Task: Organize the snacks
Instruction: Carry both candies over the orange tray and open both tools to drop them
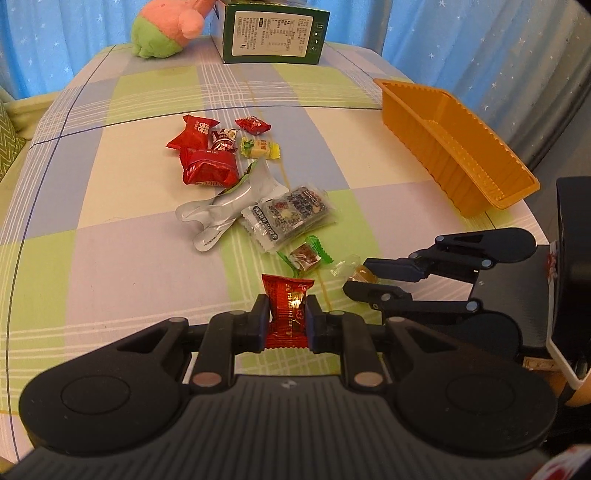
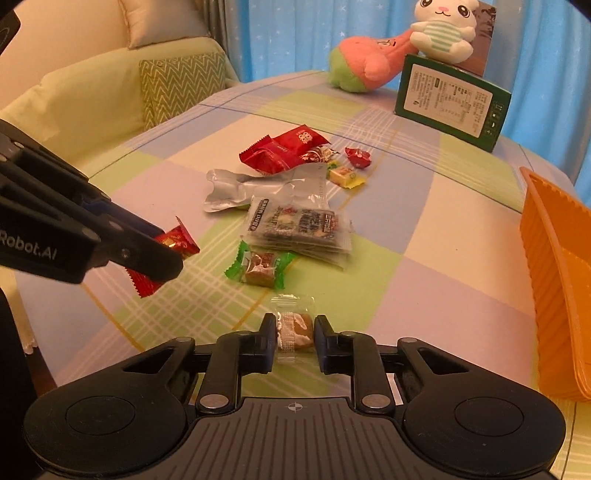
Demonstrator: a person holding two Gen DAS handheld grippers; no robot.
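- Left wrist view: the left gripper [image 1: 287, 314] is clamped on a red snack packet [image 1: 286, 306] above the bench's [image 1: 110, 258] near edge; the orange tray [image 1: 454, 147] sits at the right edge.
- Right wrist view: the right gripper [image 2: 294, 332] grips a clear-wrapped brown candy [image 2: 295, 326], with the snack pile [image 2: 295, 192] mid-bench.

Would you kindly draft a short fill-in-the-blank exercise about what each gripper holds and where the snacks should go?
1. The left gripper is shut on a small ____ packet.
2. The right gripper is shut on a brown candy in a ____ wrapper.
3. The empty tray beside the snack pile is coloured ____.
4. The plush rabbit sits on top of a green ____.

Missing words: red; clear; orange; box
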